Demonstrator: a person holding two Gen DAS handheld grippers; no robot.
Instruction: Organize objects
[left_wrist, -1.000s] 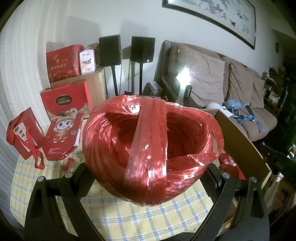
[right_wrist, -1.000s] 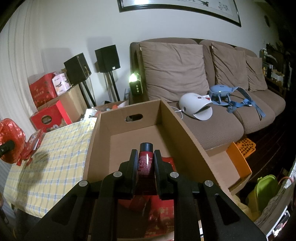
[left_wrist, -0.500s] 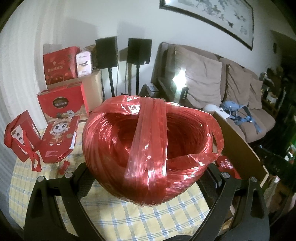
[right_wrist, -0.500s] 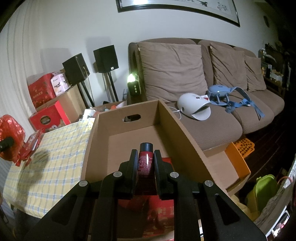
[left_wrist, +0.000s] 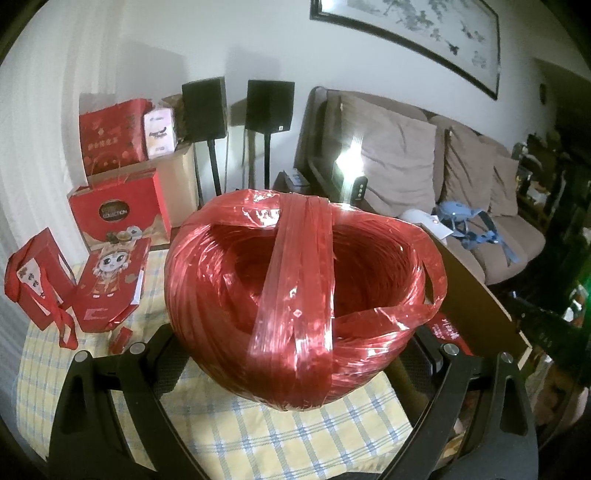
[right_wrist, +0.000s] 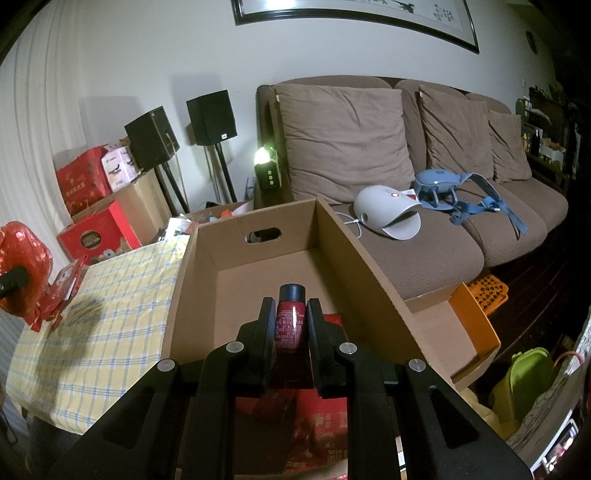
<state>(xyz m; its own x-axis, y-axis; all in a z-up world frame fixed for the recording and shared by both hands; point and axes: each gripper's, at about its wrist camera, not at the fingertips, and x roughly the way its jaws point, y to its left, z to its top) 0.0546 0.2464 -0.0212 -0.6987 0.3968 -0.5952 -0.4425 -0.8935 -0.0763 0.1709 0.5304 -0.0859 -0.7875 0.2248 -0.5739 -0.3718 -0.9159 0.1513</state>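
Note:
A big ball of red plastic twine (left_wrist: 303, 295) fills the left wrist view, lifted over the checked tablecloth (left_wrist: 258, 424). My left gripper (left_wrist: 295, 339) is shut on it, one finger on each side. The right wrist view shows the same ball (right_wrist: 22, 269) at the far left edge. My right gripper (right_wrist: 291, 310) is shut on a red bottle with a black cap (right_wrist: 291, 317), held over the open cardboard box (right_wrist: 369, 266). Red packets (right_wrist: 321, 424) lie in the near end of the box.
Red gift bags (left_wrist: 107, 280) and a small red item (left_wrist: 120, 338) lie on the table's left side. Red boxes (left_wrist: 118, 210) and two black speakers (left_wrist: 269, 107) stand behind. A brown sofa (right_wrist: 424, 240) sits right of the box, an orange bin (right_wrist: 472, 317) beside it.
The left gripper with the twine ball has drifted slightly, so the background sits a little further left. The right gripper and its bottle have kept still.

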